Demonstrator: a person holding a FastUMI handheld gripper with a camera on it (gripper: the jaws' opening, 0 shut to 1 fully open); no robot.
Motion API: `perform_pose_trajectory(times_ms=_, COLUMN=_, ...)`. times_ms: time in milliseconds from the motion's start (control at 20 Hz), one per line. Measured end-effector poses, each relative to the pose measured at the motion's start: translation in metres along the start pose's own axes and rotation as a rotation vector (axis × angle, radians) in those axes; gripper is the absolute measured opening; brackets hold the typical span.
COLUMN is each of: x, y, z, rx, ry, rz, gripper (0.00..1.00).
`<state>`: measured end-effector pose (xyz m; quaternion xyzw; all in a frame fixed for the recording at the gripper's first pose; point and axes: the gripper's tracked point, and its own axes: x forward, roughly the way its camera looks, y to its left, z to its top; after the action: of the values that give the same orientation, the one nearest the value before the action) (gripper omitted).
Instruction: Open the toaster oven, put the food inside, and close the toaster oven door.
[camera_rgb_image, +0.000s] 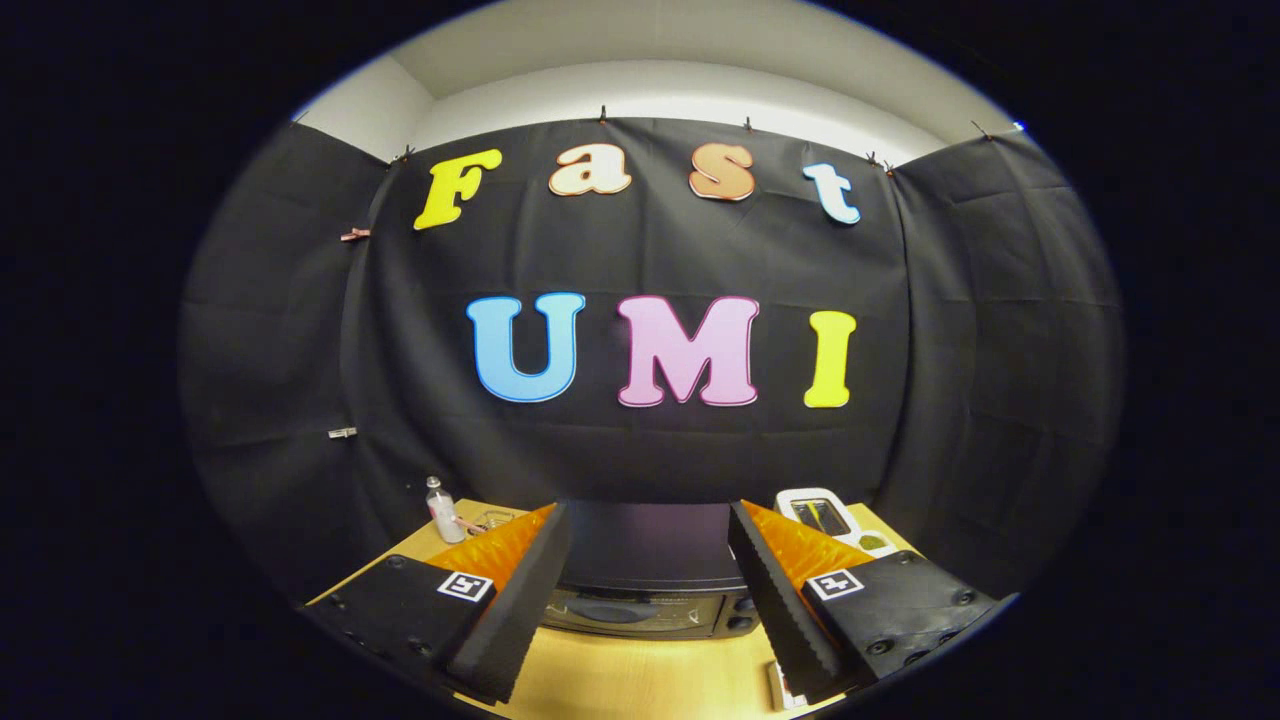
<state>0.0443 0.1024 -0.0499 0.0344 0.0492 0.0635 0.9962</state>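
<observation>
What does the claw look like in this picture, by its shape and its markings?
The two-finger claw has two wedge-shaped fingers with ribbed inner pads. Each finger sits on a flat black block with round screw heads, and each block carries a small square white tag with a black pattern. No cable and no sleeve can be seen.

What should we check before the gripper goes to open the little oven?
1. Toaster oven door shut: ok, looks closed.
2. Gripper open with nothing held: ok, fingers spread wide.
3. Oven lined up between the fingers: ok, just ahead.
4. Wooden table bare before the door: ok.
5. Door handle located: cannot tell.
6. Food located: cannot tell; a small bottle and a white device stand behind.
</observation>
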Motion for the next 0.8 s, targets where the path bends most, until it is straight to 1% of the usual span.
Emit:
perform_pose_trajectory(times_ms=200, x=0.037, y=0.014, z=-0.048, rx=0.049, ry=0.103, rz=-0.022, gripper=0.98)
perform_pose_trajectory(times_ms=350, x=0.063, y=0.021, z=-0.086, rx=0.039, ry=0.180, rz=-0.040, gripper=0.98)
perform_pose_trajectory(times_ms=600, x=0.094, y=0.026, z=-0.144, rx=0.022, ry=0.289, rz=-0.046, gripper=0.98)
perform_pose_trajectory(times_ms=800, x=0.113, y=0.027, z=-0.175, rx=0.041, ry=0.358, rz=-0.057, gripper=0.98)
